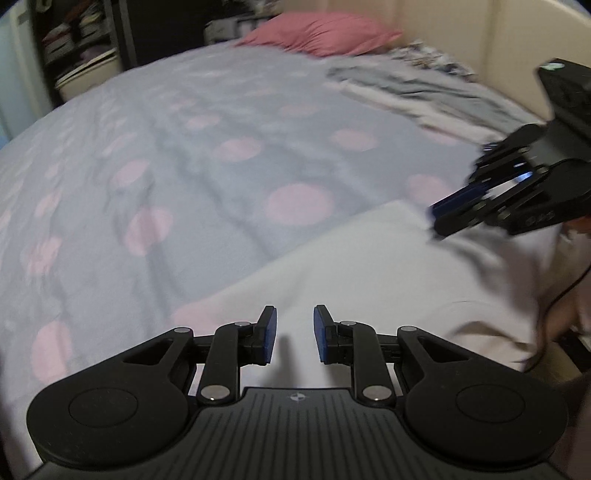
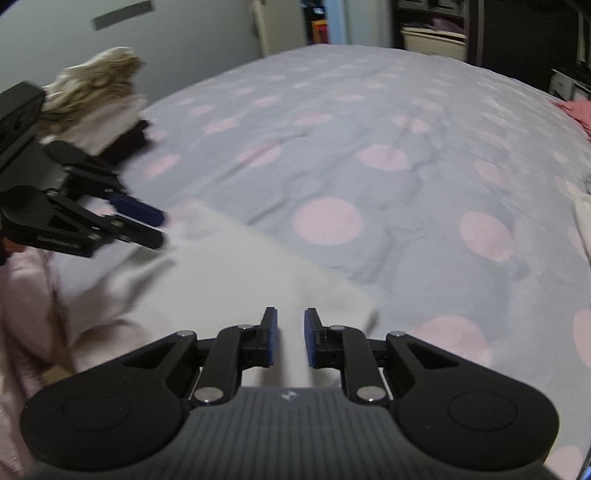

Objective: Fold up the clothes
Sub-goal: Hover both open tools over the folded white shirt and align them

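A white garment (image 1: 369,266) lies spread flat on the bed, and its far corner (image 2: 192,218) points away from me. My left gripper (image 1: 295,332) hovers low over the garment's near left part, open, with nothing between its blue pads. In the right wrist view the left gripper (image 2: 160,229) sits at that far corner, fingers apart. My right gripper (image 2: 290,338) is over the garment's right edge, narrowly open and holding nothing. From the left wrist view the right gripper (image 1: 436,221) reaches in above the cloth's far corner. Both views are blurred by motion.
The bed cover (image 1: 221,147) is grey-blue with pink dots. A pink pillow (image 1: 325,33) and striped clothing (image 1: 424,92) lie by the cream headboard (image 1: 480,37). A pile of folded clothes (image 2: 96,92) sits at the bed's far left. Shelves (image 1: 74,37) stand beyond.
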`<state>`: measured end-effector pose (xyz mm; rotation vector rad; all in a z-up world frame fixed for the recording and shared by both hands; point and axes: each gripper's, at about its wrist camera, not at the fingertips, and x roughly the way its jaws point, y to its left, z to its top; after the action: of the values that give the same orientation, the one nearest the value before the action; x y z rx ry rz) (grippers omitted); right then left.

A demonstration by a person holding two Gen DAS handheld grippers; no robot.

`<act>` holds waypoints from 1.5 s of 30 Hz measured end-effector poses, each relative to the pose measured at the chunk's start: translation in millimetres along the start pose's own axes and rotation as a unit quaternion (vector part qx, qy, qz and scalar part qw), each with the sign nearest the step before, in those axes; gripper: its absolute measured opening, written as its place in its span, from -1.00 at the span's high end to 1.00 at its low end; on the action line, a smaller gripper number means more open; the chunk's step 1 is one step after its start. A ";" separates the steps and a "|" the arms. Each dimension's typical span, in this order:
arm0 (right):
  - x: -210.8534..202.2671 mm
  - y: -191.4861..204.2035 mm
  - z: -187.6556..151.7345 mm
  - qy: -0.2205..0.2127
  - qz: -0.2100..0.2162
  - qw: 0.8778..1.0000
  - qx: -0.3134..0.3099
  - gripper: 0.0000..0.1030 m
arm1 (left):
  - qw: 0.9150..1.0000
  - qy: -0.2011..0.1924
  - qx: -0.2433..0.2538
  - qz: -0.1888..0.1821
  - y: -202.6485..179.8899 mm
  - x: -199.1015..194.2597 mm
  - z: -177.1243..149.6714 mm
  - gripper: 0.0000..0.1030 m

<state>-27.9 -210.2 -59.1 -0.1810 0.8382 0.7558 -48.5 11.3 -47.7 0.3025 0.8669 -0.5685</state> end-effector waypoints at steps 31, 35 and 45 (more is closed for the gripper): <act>-3.6 63.0 -52.8 0.068 0.028 0.992 -0.107 0.59 | 0.995 0.073 0.056 -0.048 -65.0 3.8 -51.9 0.62; 2.6 65.4 -54.9 0.087 0.037 0.989 -0.111 0.53 | 0.993 0.090 0.054 -0.050 -64.1 9.6 -56.6 0.62; -15.8 54.5 -45.9 0.061 0.039 0.993 -0.092 0.21 | 0.997 0.047 0.006 -0.061 -45.6 -13.9 -52.5 0.46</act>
<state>-99.0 -198.5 -70.7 -0.3621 0.8950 0.9032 -115.3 3.8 -70.3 0.2912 0.9779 -0.6776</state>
